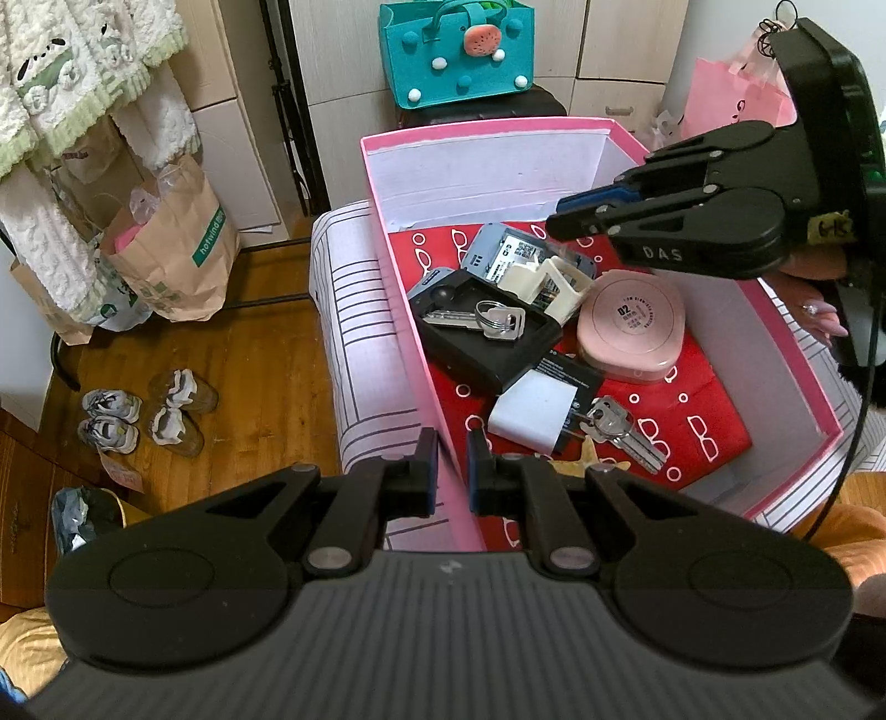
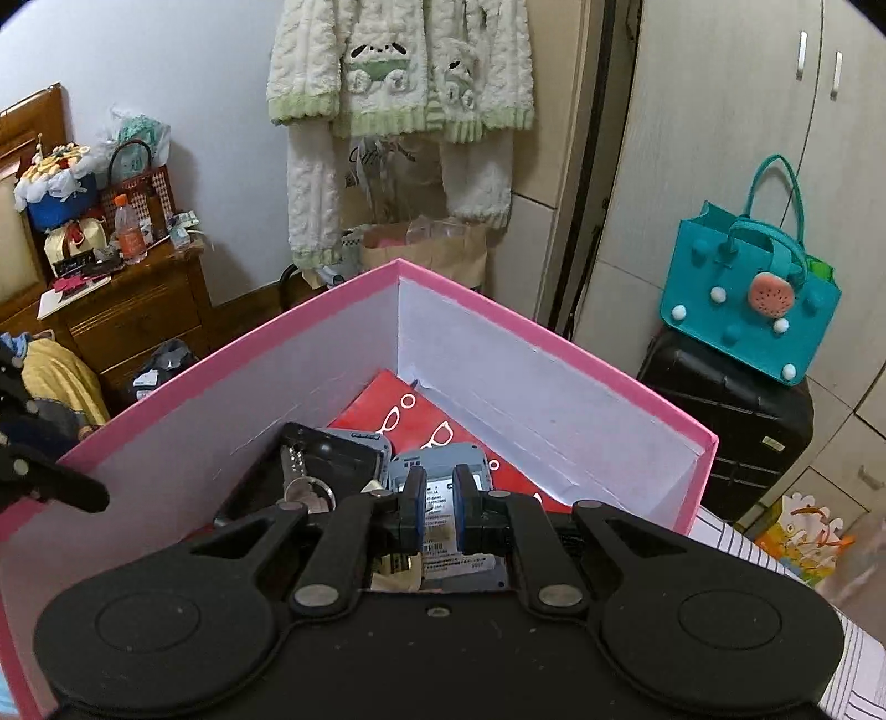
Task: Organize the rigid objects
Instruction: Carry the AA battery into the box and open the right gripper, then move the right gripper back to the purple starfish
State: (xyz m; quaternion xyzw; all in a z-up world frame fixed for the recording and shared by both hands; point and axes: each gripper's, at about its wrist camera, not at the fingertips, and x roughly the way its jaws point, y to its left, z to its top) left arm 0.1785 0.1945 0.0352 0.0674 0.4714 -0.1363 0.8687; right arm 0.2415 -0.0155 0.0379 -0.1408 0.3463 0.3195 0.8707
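A pink box (image 1: 487, 130) lined with red paper sits on a striped cushion (image 1: 354, 354). Inside lie a grey labelled device (image 1: 498, 252), a cream plastic holder (image 1: 559, 282), a black tray (image 1: 487, 343) carrying a key on a ring (image 1: 493, 320), a pink round case (image 1: 631, 327), a white charger plug (image 1: 531, 415) and more keys (image 1: 626, 435). My left gripper (image 1: 451, 476) is shut on the box's near side wall. My right gripper (image 1: 554, 217) hovers shut and holding nothing just above the grey device (image 2: 437, 471), inside the box (image 2: 531, 332).
A teal bag (image 1: 454, 50) stands on a black suitcase (image 2: 731, 421) behind the box. Paper bags (image 1: 177, 260) and shoes (image 1: 144, 415) are on the wooden floor at left. A pink bag (image 1: 731, 94) sits at the far right, and a hand (image 1: 819, 315) is beside the box.
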